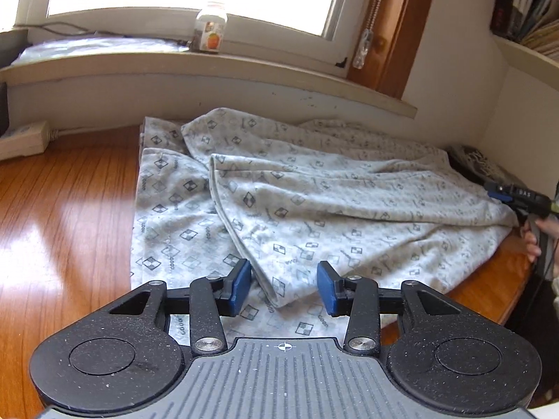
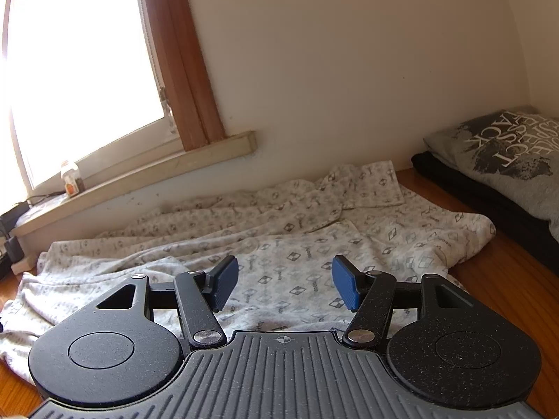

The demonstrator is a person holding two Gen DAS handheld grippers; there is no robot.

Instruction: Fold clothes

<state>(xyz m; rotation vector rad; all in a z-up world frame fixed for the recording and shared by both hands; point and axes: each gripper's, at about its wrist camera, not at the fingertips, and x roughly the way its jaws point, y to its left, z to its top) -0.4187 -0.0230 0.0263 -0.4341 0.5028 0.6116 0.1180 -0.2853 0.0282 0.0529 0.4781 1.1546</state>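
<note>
Sunlit glossy brown wooden worktop (image 1: pixel 70 209) under a window, carrying a pale grey cotton garment printed with dark diamonds (image 1: pixel 297 202). Left claw (image 1: pixel 283 289) hangs half open, gripping nothing; the garment's folded hem edge lies just between and beyond its blue pads, running diagonally away to the upper left. Right claw (image 2: pixel 284 284), also parted and empty, hovers over the cloth's far side. Left looks nearer that hem. Beyond, an orange-labelled jar (image 1: pixel 210 28) on the sill.
</note>
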